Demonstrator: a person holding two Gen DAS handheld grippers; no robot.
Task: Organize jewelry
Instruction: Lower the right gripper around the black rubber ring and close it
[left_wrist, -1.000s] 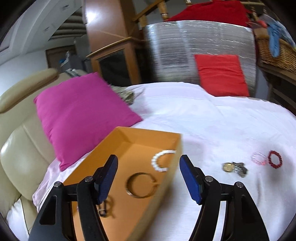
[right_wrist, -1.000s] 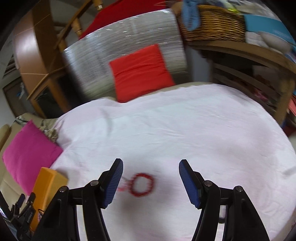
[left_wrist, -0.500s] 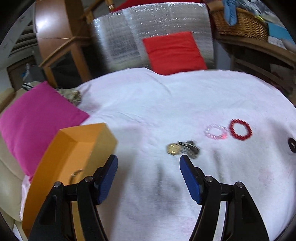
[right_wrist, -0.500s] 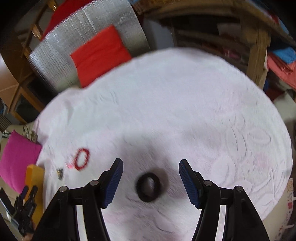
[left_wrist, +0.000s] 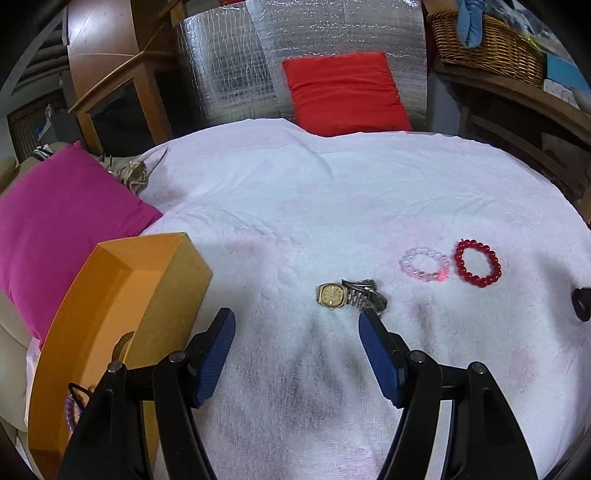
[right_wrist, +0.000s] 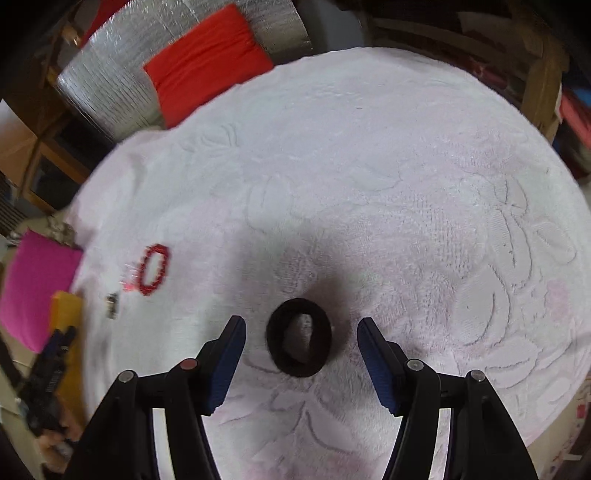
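Both claws now over loose jewelry on the towel

Our left claw (left_wrist: 295, 332), jaws apart and empty, has swung off the orange box (left_wrist: 110, 295) at the towel's (left_wrist: 295, 203) left edge to the watch (left_wrist: 349, 295); our right claw (right_wrist: 301, 343), jaws apart, has left the red bracelet (left_wrist: 477, 263) to straddle the black ring (right_wrist: 299, 341), which looks next; the box's contents are mostly hidden

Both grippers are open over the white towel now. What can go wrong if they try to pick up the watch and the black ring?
Likely risks:
1. The right gripper may pinch the soft towel together with the black ring, which lies flat.
2. The watch has a folded metal band; the left gripper could catch only the band, so it dangles or slips before reaching the orange box.
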